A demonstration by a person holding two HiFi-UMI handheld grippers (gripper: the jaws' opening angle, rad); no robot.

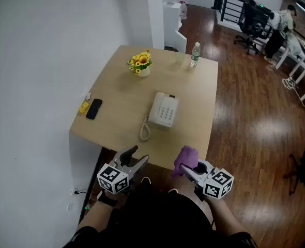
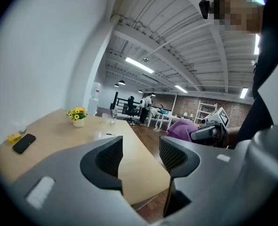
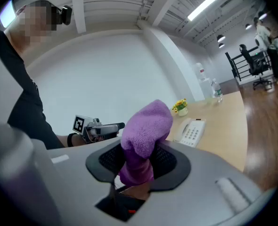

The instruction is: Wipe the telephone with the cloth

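Observation:
A white telephone (image 1: pixel 163 110) with a coiled cord (image 1: pixel 144 130) lies on the wooden table (image 1: pixel 126 107), right of the middle; it also shows as the telephone (image 3: pixel 191 131) in the right gripper view. My right gripper (image 1: pixel 189 172) is shut on a purple cloth (image 1: pixel 185 160), held just off the table's near edge; the cloth (image 3: pixel 143 140) bulges up between the jaws. My left gripper (image 1: pixel 137 156) hovers open and empty below the near edge, its jaws apart (image 2: pixel 141 157). Both grippers are short of the telephone.
A pot of yellow flowers (image 1: pixel 140 63) and a water bottle (image 1: pixel 195 54) stand at the table's far side. A black phone (image 1: pixel 94 108) and a small yellow item (image 1: pixel 84 107) lie by the left edge, against the white wall. Wooden floor and office chairs (image 1: pixel 253 19) lie to the right.

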